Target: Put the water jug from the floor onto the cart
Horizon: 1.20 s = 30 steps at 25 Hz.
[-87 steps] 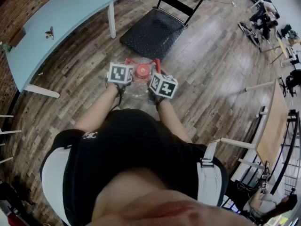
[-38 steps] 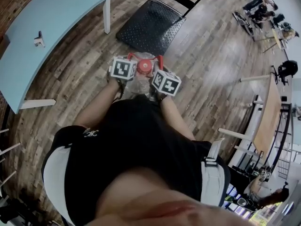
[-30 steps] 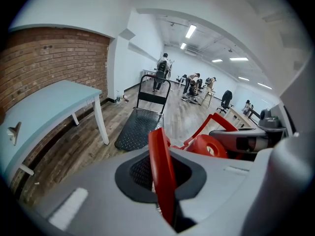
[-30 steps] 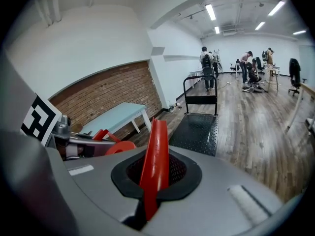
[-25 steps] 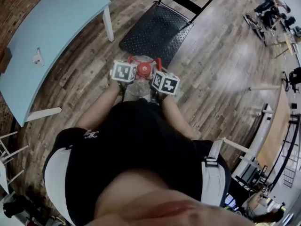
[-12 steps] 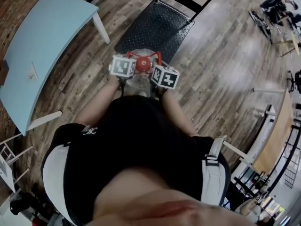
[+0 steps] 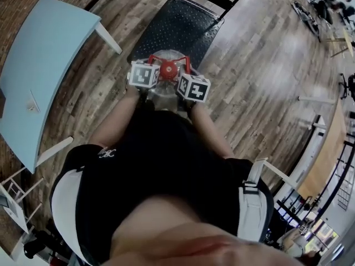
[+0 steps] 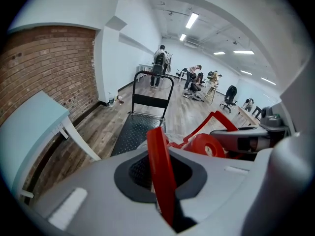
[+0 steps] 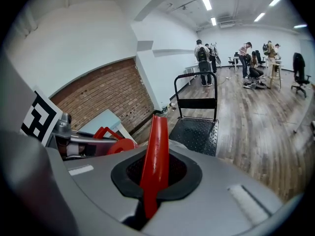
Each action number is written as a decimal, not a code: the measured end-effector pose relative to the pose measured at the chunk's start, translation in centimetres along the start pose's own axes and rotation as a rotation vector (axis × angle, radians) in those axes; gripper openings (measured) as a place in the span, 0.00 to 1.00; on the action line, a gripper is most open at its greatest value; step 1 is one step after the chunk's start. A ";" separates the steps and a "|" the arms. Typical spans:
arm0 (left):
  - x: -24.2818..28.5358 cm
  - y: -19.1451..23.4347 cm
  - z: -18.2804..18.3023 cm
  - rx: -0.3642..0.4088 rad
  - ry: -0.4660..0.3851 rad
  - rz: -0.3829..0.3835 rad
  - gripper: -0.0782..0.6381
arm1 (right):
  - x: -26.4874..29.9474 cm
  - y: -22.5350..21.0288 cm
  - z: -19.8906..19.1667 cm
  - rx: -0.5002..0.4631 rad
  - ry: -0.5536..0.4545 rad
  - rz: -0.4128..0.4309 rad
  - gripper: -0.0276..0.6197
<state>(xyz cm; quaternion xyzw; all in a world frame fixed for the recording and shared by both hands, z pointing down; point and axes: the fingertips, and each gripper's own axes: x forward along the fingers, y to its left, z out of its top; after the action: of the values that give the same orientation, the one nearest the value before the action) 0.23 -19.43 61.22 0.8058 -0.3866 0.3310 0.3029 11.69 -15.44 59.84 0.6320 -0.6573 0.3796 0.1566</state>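
A clear water jug (image 7: 165,59) with a red cap (image 7: 168,71) hangs by its red handle between my two grippers. My left gripper (image 8: 162,181) is shut on one red strap of the handle (image 8: 156,156). My right gripper (image 9: 153,173) is shut on the other strap (image 9: 157,141). In the head view the left gripper (image 7: 148,76) and the right gripper (image 7: 187,86) flank the cap. The black cart (image 7: 178,24) lies just ahead, and the jug overlaps its near edge. The cart's deck (image 8: 137,132) and its upright push bar (image 9: 196,90) face me.
A light blue table (image 7: 41,65) stands to the left, one leg close to the cart. A brick wall (image 8: 44,63) runs behind it. Several people (image 9: 204,58), chairs and desks are at the far end of the room. A wooden desk (image 7: 321,154) is at the right.
The cart has come nearer in the head view. The jug, carried by both grippers, has moved forward from open floor to over the cart's near edge. Both grips are unchanged.
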 end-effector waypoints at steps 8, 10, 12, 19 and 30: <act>6.9 0.8 3.1 0.077 0.108 -0.119 0.14 | 5.0 -3.8 2.0 0.050 0.069 -0.131 0.07; 8.0 1.0 4.3 0.070 0.138 -0.159 0.14 | 5.8 -4.4 2.6 0.074 0.086 -0.161 0.07; 9.0 1.4 5.2 0.085 0.166 -0.186 0.14 | 6.6 -4.7 3.3 0.094 0.096 -0.190 0.07; 12.3 2.6 7.4 0.124 0.230 -0.292 0.15 | 9.3 -5.3 4.5 0.166 0.126 -0.292 0.07; 17.9 4.2 8.7 0.211 0.294 -0.319 0.19 | 14.6 -8.4 5.9 0.033 0.208 -0.288 0.08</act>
<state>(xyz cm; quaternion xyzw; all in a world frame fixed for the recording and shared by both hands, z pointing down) 7.99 -35.60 70.73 0.8270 -0.1692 0.4313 0.3185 19.08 -29.22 68.50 0.6794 -0.5338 0.4273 0.2663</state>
